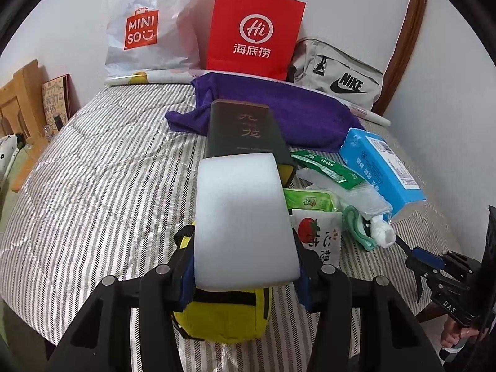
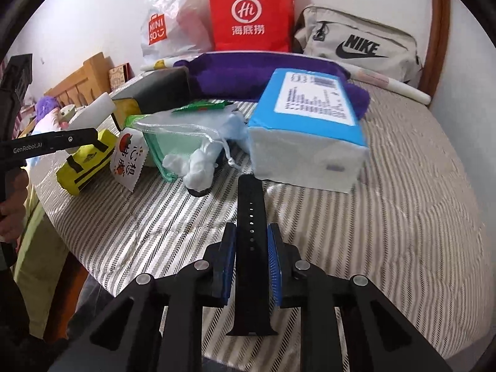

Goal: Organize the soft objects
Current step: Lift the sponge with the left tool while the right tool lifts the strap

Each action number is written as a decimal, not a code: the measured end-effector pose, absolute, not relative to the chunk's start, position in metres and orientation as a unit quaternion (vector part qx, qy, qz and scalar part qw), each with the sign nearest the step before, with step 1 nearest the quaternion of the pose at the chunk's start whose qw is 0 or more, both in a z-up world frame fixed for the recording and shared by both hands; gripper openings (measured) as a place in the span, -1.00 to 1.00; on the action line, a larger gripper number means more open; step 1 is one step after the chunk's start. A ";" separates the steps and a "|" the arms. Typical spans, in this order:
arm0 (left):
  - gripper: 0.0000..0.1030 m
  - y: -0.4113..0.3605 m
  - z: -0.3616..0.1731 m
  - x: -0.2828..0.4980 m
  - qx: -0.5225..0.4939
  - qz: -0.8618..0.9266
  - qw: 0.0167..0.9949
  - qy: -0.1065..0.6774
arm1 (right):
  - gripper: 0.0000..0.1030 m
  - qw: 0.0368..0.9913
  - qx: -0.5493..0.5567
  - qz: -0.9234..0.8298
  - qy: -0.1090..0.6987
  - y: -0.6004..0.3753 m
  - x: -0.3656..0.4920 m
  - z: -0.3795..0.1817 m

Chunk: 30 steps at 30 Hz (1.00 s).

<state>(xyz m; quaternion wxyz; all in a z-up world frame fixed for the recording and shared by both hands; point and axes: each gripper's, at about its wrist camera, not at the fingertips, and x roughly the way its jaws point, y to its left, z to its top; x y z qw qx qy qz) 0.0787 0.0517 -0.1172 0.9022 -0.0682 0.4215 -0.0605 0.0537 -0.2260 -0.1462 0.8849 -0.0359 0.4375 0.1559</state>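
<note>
Gripping a white foam block (image 1: 245,223), the left claw (image 1: 245,266) has its blue pads pressed on the block's two sides, so the block sticks out forward between the fingers and above a yellow pouch (image 1: 223,316) lying on the striped bed (image 1: 102,179). Just beyond the block's far end lies a dark box (image 1: 245,130) with red characters, resting partly on a purple towel (image 1: 279,105).

The right claw (image 2: 251,248) pinches a black perforated strap (image 2: 250,248), which runs lengthwise between the narrowly set blue pads; its far tip reaches toward a blue tissue pack (image 2: 310,124), though the view does not show whether the two touch. To the strap's left sit a clear drawstring bag (image 2: 183,136) with white wadding and a white tomato-print packet (image 2: 128,158).

Against the wall at the head of the bed stand a red paper bag (image 2: 248,12), a white plastic bag (image 1: 148,28) and a grey sports bag (image 2: 359,46).
</note>
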 end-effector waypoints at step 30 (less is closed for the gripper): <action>-0.06 0.046 -0.058 0.086 -0.055 -0.046 0.915 0.398 | -0.61 0.922 -0.014 0.142 0.361 -0.244 0.064 -0.069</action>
